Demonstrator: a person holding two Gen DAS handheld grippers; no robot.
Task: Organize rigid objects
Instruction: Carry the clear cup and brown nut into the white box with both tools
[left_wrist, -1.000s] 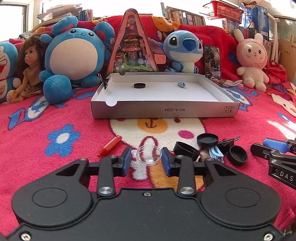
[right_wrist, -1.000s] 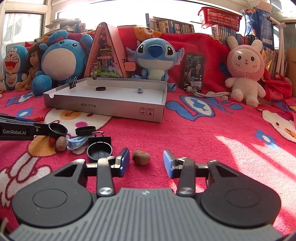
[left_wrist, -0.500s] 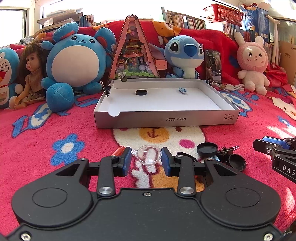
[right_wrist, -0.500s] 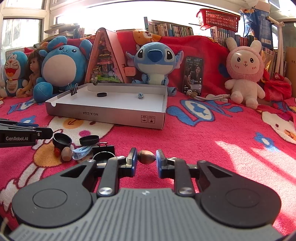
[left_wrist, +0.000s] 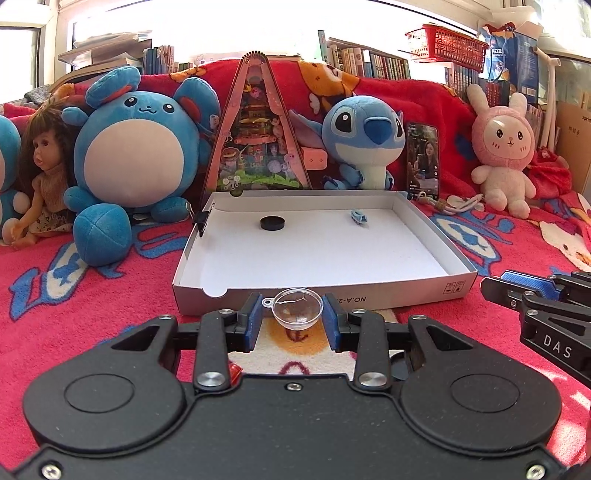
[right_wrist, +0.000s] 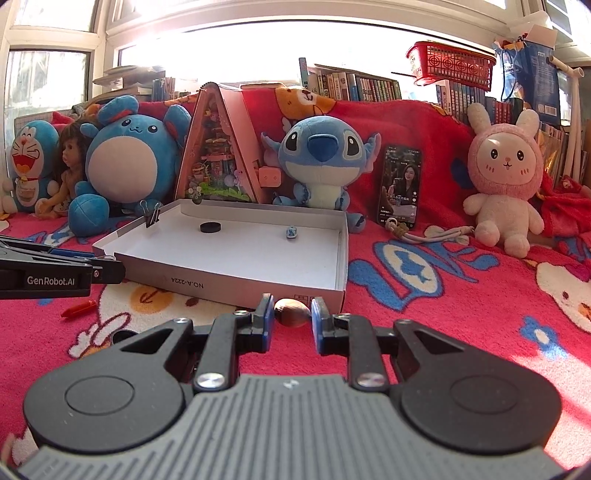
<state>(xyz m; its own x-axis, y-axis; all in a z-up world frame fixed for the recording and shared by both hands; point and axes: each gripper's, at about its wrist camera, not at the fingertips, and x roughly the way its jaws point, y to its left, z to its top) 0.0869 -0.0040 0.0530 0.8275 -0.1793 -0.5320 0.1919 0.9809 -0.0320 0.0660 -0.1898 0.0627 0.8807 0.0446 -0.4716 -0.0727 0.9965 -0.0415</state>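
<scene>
My left gripper (left_wrist: 293, 320) is shut on a clear plastic half-dome (left_wrist: 296, 311) and holds it above the blanket, just short of the front wall of the white cardboard tray (left_wrist: 384, 295). My right gripper (right_wrist: 291, 320) is shut on a brown nut (right_wrist: 291, 312) and holds it raised in front of the tray's near right corner (right_wrist: 341, 291). In the tray lie a black round cap (left_wrist: 272, 222) and a small blue piece (left_wrist: 359, 217). The right gripper also shows at the right edge of the left wrist view (left_wrist: 532, 295).
A red crayon (right_wrist: 78, 308) lies on the red patterned blanket (right_wrist: 461, 314) at the left. Plush toys, a doll (left_wrist: 40, 177), a triangular toy house (left_wrist: 255, 133) and a propped phone (left_wrist: 423, 158) line the back behind the tray.
Both grippers have lifted with their objects and moved toward the tray. The right gripper closed on the nut about half a second ago. The loose caps on the blanket have dropped out of view.
</scene>
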